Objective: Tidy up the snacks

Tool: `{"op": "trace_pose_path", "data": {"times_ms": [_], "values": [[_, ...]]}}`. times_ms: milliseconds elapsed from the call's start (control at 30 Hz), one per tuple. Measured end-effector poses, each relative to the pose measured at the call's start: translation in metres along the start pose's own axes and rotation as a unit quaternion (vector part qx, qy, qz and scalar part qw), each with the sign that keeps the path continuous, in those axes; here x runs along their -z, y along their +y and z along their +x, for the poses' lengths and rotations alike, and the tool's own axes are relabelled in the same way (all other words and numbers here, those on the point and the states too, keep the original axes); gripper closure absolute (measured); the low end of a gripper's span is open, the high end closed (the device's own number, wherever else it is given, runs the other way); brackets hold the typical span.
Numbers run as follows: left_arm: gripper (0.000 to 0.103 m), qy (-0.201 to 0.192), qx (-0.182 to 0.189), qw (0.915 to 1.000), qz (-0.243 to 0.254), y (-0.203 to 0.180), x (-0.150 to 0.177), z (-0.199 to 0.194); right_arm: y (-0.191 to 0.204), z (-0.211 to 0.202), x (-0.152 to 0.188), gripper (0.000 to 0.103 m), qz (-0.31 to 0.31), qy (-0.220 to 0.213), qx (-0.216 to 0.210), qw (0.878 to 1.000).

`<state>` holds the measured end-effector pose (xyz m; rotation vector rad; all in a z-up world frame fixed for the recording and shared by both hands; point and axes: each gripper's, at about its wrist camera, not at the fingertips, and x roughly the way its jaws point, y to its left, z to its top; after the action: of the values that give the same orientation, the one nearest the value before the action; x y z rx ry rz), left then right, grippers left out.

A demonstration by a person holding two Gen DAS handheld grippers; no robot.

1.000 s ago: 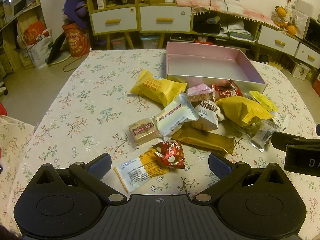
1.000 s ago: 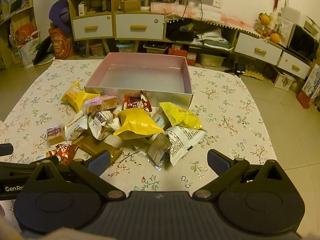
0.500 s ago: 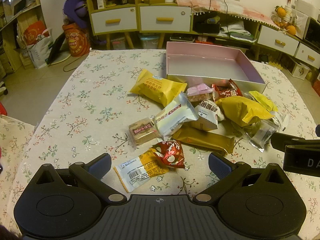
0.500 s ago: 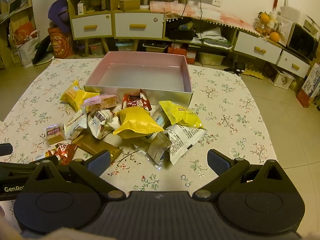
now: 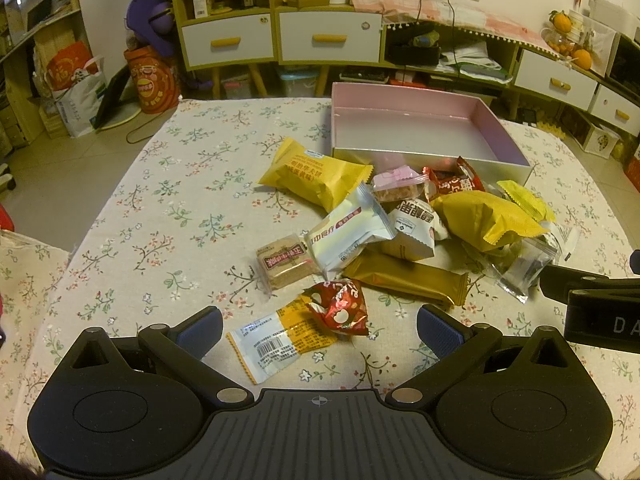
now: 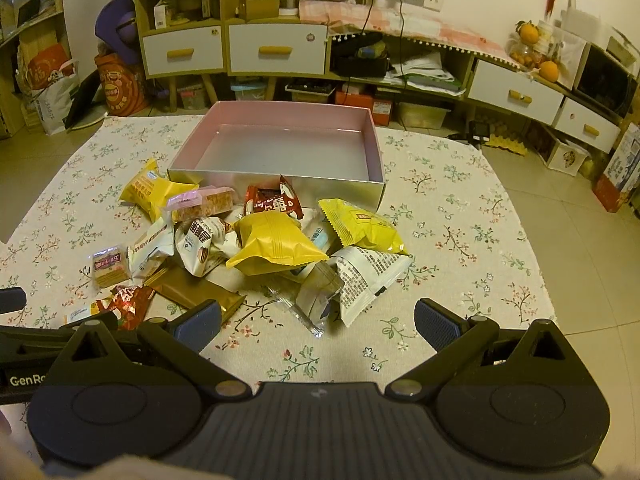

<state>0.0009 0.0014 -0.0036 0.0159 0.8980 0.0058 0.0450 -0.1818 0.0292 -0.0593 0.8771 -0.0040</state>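
Observation:
Several wrapped snacks lie in a heap on the floral tablecloth [image 5: 168, 200], in front of an empty pink box [image 5: 412, 128]; the box also shows in the right wrist view [image 6: 280, 148]. My left gripper [image 5: 318, 326] is open and empty, just short of a red foil snack [image 5: 340, 308] and a white-and-orange packet [image 5: 280, 340]. My right gripper [image 6: 318, 324] is open and empty, near a clear packet [image 6: 316, 300] and a white printed packet [image 6: 368, 276]. A yellow bag [image 6: 276, 244] tops the heap. A gold bar [image 5: 404, 276] lies at the heap's near edge.
The right gripper's body [image 5: 600, 312] shows at the right edge of the left wrist view. The left gripper's body [image 6: 36, 344] shows at the lower left of the right wrist view. Cabinets with white drawers [image 6: 276, 48] stand behind the table.
The right wrist view has shifted slightly nearer the heap and box. The left gripper and the snacks have not moved. Both grippers stay open.

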Motion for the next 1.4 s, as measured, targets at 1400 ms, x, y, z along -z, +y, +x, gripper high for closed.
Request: {"op": "trace_pose_path", "data": {"times_ms": [1400], "values": [[0.000,0.001,-0.002,1.0000,0.003,-0.0012,0.0029,0.0013,0.0006,-0.0001,-0.0001,0.000,0.000,0.003,0.000,1.000]]}}
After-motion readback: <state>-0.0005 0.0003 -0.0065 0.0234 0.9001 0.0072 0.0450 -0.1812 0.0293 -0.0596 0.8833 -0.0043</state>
